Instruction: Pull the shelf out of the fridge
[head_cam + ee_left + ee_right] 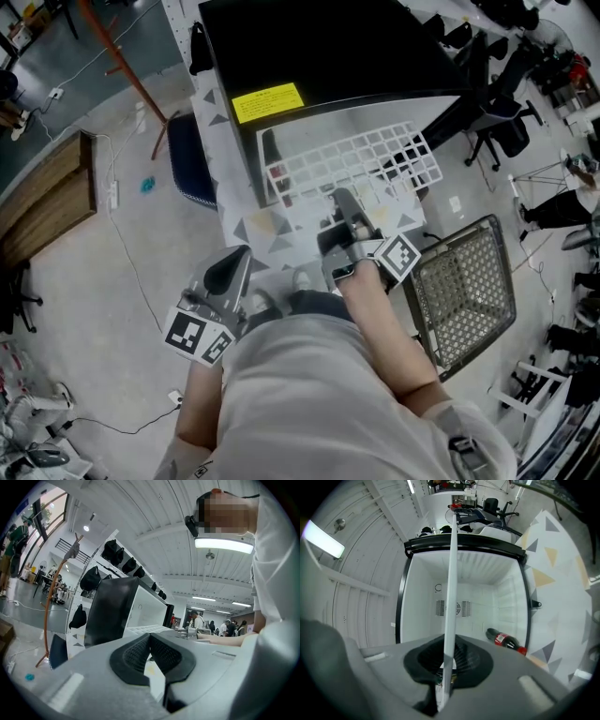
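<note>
The black fridge (319, 47) stands open ahead of me, with a yellow sticker on its top. The white wire shelf (356, 155) sticks out of its front, most of its length showing. My right gripper (342, 202) is shut on the shelf's near edge. In the right gripper view the shelf (451, 573) runs edge-on as a thin white strip from the pads of the right gripper (447, 660) into the white fridge interior. My left gripper (230, 267) hangs lower left, away from the shelf. In its own view the left gripper (150, 641) is shut on nothing.
A cola bottle (506, 641) lies inside the fridge. The triangle-patterned open door (244, 230) is beside and under the shelf. A wire basket (469, 291) stands at my right, a black office chair (502, 131) beyond it. A wooden box (47, 197) sits on the floor at left.
</note>
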A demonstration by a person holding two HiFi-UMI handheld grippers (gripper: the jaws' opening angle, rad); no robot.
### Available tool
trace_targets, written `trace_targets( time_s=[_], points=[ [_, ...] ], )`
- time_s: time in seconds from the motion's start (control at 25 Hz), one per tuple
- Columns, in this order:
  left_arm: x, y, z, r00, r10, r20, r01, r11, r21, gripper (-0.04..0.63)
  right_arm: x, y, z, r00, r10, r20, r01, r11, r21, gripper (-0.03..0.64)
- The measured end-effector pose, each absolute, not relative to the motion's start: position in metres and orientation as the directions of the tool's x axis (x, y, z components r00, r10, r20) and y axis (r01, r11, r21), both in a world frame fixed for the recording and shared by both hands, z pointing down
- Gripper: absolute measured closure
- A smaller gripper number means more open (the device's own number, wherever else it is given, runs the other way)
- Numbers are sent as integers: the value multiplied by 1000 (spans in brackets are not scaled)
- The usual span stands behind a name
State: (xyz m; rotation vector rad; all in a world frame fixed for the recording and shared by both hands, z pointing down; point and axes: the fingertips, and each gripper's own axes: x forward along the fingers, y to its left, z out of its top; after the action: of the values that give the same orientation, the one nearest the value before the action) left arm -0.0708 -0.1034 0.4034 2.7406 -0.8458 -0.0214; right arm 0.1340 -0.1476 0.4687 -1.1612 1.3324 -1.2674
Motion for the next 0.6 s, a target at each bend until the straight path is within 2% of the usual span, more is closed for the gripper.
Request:
trace_targets(
  time_s=[0.24,0.6],
  points=[
    [-56,-97,405,856,-512,67,-509,-816,272,588,138,-122,481,-108,-994,8,-47,-3,-999,587],
    [-25,-82,412,914,-399,70,-402,-870,287,588,171,-76,491,4,-999,39,-89,-39,-995,586]
  ],
)
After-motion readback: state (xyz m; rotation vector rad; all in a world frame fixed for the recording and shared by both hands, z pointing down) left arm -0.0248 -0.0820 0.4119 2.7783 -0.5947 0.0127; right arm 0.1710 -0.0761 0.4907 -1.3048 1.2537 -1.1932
